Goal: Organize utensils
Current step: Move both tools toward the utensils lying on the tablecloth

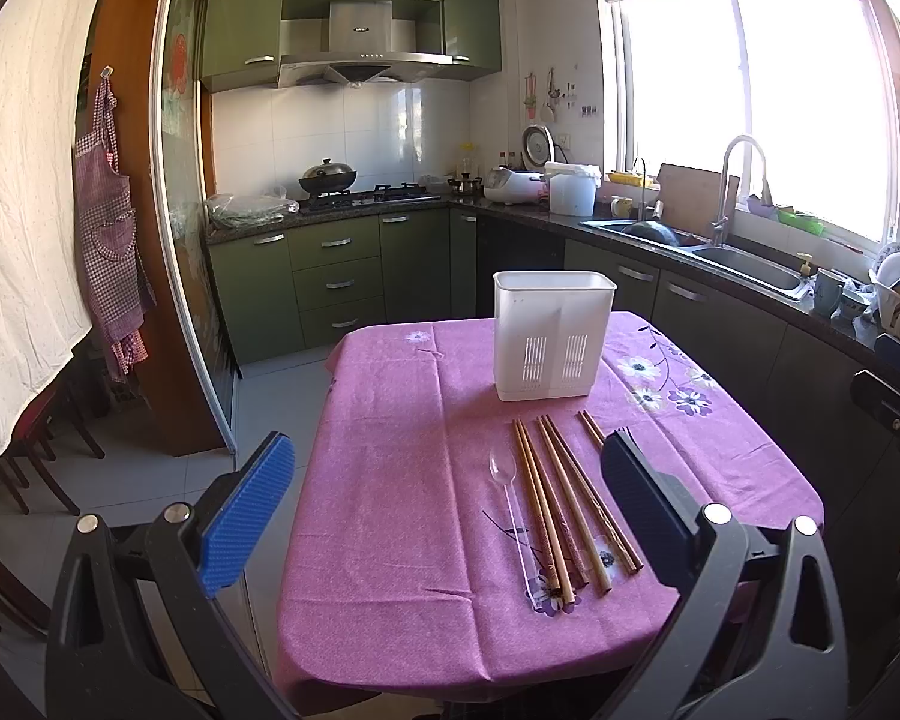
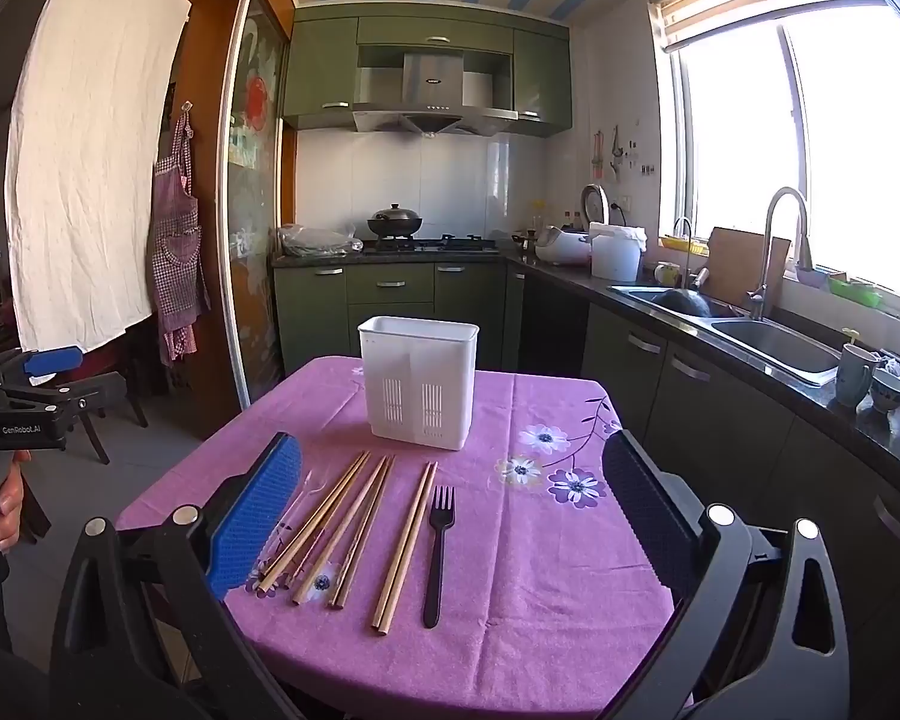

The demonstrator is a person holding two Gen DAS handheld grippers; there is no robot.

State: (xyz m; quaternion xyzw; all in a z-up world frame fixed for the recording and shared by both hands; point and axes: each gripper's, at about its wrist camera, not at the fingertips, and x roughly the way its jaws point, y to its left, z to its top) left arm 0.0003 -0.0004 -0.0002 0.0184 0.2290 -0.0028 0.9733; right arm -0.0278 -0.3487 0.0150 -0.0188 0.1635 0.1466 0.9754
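Nothing is picked up yet: both the left gripper (image 1: 450, 516) and the right gripper (image 2: 453, 516) hover with jaws apart and empty over the chopsticks (image 2: 354, 525) on the tabletop (image 2: 540, 600), so the next move probably calls for closing on one utensil and carrying it to the white holder (image 2: 419, 381).

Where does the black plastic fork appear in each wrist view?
Left wrist view: only the tine tips of the black plastic fork show, above the right finger pad.
Right wrist view: the whole fork lies on the purple tablecloth, right of the wooden chopsticks.
Shared landmark: white slotted plastic utensil holder.
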